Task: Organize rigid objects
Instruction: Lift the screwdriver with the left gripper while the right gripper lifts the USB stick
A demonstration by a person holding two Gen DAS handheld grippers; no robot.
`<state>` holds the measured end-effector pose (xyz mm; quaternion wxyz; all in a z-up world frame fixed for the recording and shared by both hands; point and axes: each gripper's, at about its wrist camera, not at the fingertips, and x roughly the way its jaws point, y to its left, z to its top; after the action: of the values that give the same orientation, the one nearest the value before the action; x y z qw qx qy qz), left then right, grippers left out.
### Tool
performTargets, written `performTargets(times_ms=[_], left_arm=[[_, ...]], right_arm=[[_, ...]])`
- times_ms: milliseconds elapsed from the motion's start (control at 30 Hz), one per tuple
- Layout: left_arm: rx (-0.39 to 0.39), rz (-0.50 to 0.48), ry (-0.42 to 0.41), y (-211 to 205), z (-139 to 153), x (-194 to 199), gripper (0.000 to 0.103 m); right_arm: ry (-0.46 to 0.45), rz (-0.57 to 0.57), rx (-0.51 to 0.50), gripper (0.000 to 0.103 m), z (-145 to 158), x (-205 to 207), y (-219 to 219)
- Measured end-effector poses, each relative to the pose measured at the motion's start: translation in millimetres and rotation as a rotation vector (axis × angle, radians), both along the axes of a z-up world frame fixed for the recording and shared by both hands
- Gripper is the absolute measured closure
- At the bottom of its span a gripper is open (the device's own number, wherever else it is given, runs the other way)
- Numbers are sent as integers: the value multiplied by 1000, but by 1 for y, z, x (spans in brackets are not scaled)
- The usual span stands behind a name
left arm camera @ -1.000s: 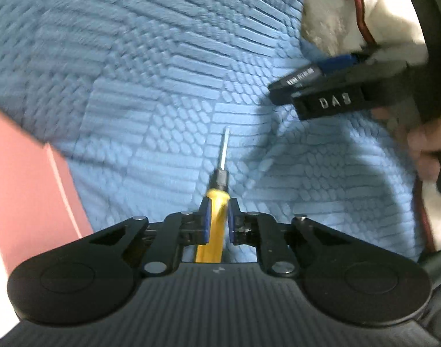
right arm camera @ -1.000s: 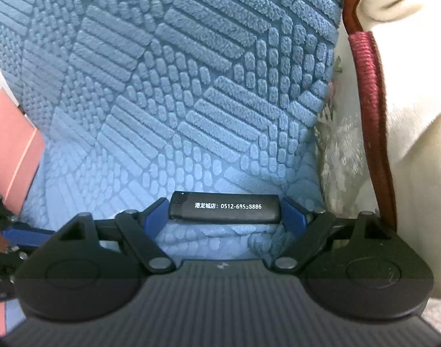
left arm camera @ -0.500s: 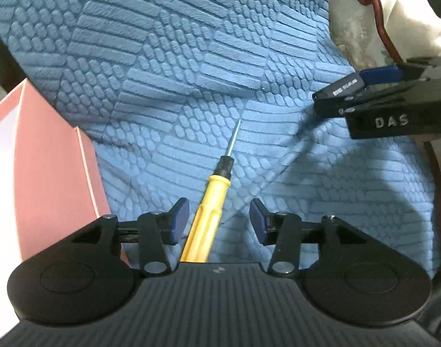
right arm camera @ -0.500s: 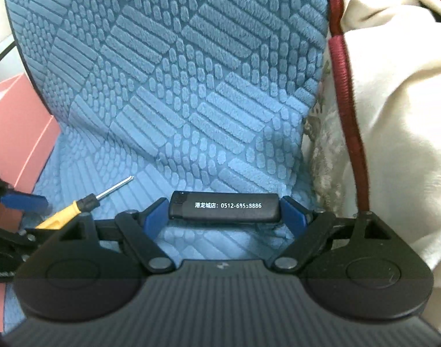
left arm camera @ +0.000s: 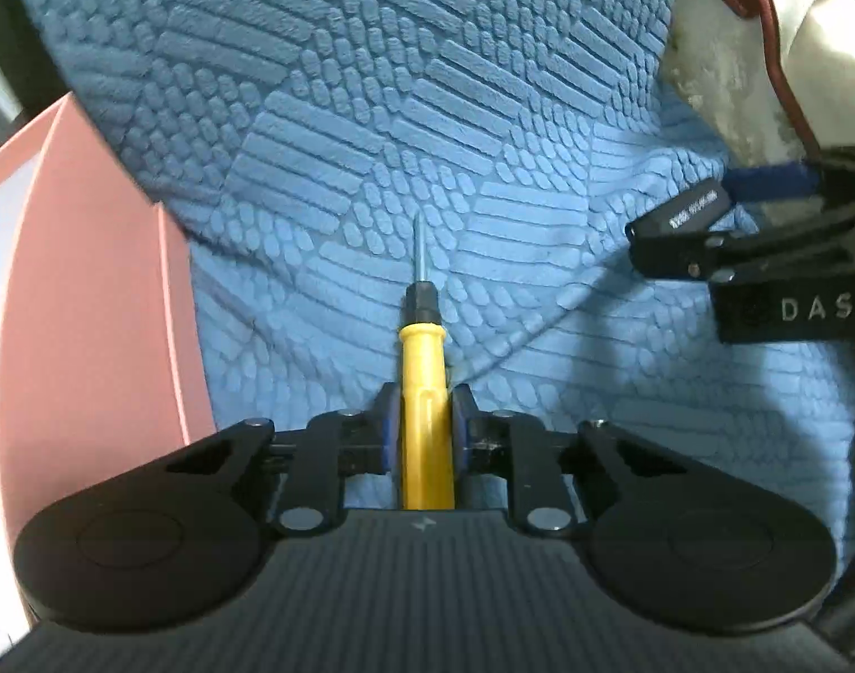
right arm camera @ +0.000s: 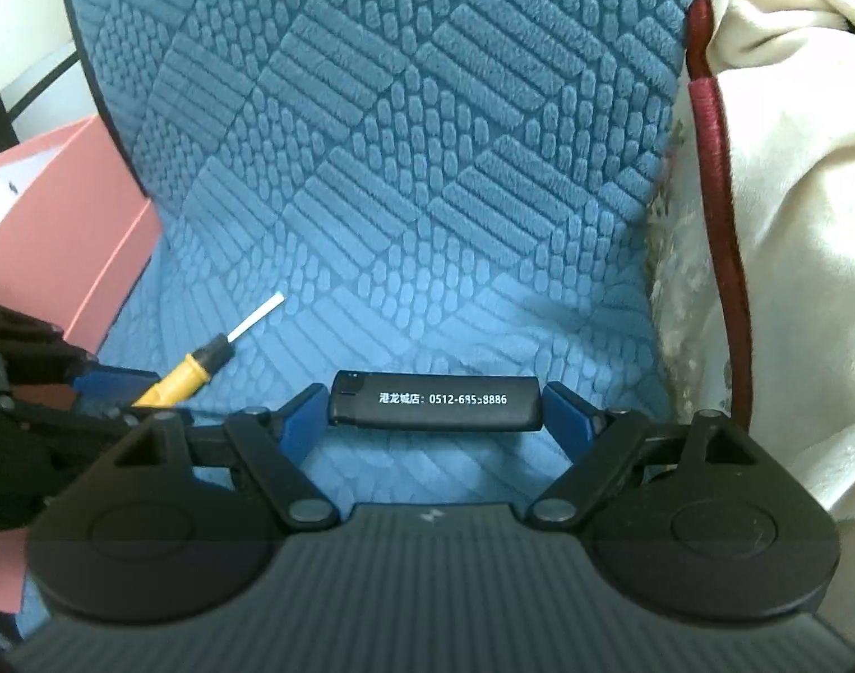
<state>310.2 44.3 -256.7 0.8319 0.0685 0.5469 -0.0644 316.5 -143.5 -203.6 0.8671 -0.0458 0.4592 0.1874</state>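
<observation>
So right now both tools are loaded. The left gripper (left arm camera: 421,420) has its fingers closed tight on the yellow handle of the screwdriver (left arm camera: 421,387), shaft poking straight forward over the blue textured cushion (left arm camera: 371,140). The right gripper (right arm camera: 435,409) is pinching the black lighter (right arm camera: 435,401) end to end, fingers spread wide to span its whole length, and it's sitting just above the cushion too.

What could go wrong: the lighter is only held by its two short ends, so any twist or bump could pop it out sideways, and that looks like the shakier hold to me. The screwdriver is gripped fairly far back on the handle, so the long front end could swing or tip if the move is quick. Also the two grippers are pretty near each other, with the screwdriver tip aimed roughly toward the right one's side, so a careless swing could clip it. The pink box (left arm camera: 91,308) is just beside the left gripper and looks like the likely drop spot, though I can't see inside it.

Versus half a second ago: the left fingers were wide open around the screwdriver lying on the cushion, now they're clamped on it. Right side hasn't changed its hold.
</observation>
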Motion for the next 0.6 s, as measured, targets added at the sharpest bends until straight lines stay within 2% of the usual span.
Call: performTargets(times_ms=[100, 300, 433, 500, 600], left_arm=[[17, 8, -31, -4, 5, -14, 80], [-27, 67, -90, -1, 18, -39, 81], [-149, 132, -72, 8, 20, -62, 82], [-149, 144, -84, 6, 19, -75, 82], [-201, 185, -82, 10, 14, -92, 82]], right_arm=[[7, 5, 3, 18, 0, -7, -1], [23, 8, -7, 18, 0, -25, 3], [28, -1, -11, 18, 0, -41, 6], [33, -22, -16, 18, 1, -50, 8], [52, -42, -13, 18, 4, -61, 7]])
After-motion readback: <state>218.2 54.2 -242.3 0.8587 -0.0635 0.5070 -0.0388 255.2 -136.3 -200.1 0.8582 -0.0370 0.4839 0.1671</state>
